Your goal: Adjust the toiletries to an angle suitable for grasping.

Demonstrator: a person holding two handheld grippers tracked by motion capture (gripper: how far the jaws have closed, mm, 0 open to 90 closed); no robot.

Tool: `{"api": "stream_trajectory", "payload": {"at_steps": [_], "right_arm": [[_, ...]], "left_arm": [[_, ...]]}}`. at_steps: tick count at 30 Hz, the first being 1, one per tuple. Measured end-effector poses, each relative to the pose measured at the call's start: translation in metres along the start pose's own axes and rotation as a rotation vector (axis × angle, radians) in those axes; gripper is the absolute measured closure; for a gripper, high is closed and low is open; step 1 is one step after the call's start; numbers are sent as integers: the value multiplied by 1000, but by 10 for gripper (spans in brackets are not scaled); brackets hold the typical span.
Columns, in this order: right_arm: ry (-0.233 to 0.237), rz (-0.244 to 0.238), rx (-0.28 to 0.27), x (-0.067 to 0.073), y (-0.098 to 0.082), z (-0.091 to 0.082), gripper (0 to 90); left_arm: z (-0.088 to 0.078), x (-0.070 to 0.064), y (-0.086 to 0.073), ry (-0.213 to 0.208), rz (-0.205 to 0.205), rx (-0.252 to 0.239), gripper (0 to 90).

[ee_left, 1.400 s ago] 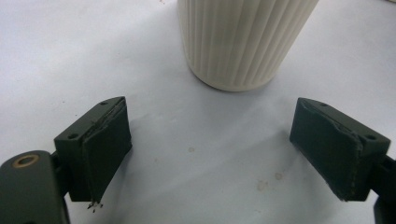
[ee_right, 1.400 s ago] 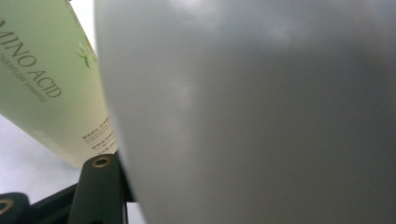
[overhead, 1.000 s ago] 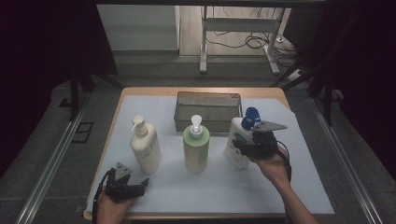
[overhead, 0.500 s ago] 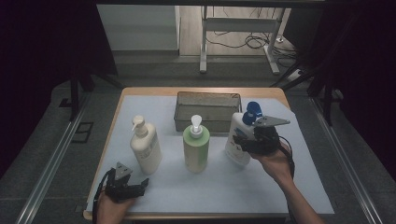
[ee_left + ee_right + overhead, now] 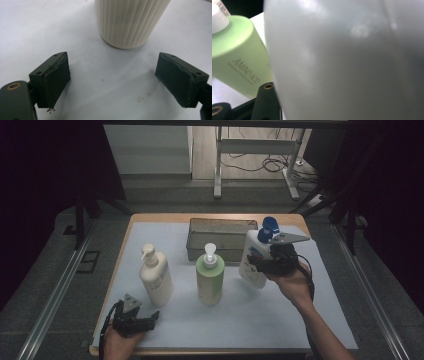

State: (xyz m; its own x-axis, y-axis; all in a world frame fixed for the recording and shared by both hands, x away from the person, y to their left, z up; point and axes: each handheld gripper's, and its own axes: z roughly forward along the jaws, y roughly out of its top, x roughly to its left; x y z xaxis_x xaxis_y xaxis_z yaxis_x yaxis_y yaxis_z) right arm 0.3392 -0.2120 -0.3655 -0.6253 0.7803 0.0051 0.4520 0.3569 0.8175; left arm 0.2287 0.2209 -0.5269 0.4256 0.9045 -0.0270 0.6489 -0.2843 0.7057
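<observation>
Since a second ago you've raised the white bottle (image 5: 252, 262) off the sheet, your right gripper (image 5: 260, 265) clamped on it beside the green bottle (image 5: 210, 279). Your left gripper (image 5: 145, 320) rests spread, facing the cream bottle (image 5: 130, 22).

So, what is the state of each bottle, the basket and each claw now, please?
White bottle with blue pump: tilted, gripped by right claw.
Green pump bottle: upright, untouched.
Cream ribbed pump bottle: upright, untouched.
Metal mesh basket: upright on the table.
Left claw: open, holding nothing.
</observation>
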Motion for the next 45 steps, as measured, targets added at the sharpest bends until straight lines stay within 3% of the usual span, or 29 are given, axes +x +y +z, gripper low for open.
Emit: {"api": "stream_trajectory", "payload": {"at_steps": [25, 45], "right_arm": [[-33, 20, -25, -7, 39, 11, 401], [-70, 30, -39, -10, 64, 37, 402]], "left_arm": [[0, 0, 0, 0, 0, 0, 122], [0, 0, 0, 0, -4, -1, 122]]}}
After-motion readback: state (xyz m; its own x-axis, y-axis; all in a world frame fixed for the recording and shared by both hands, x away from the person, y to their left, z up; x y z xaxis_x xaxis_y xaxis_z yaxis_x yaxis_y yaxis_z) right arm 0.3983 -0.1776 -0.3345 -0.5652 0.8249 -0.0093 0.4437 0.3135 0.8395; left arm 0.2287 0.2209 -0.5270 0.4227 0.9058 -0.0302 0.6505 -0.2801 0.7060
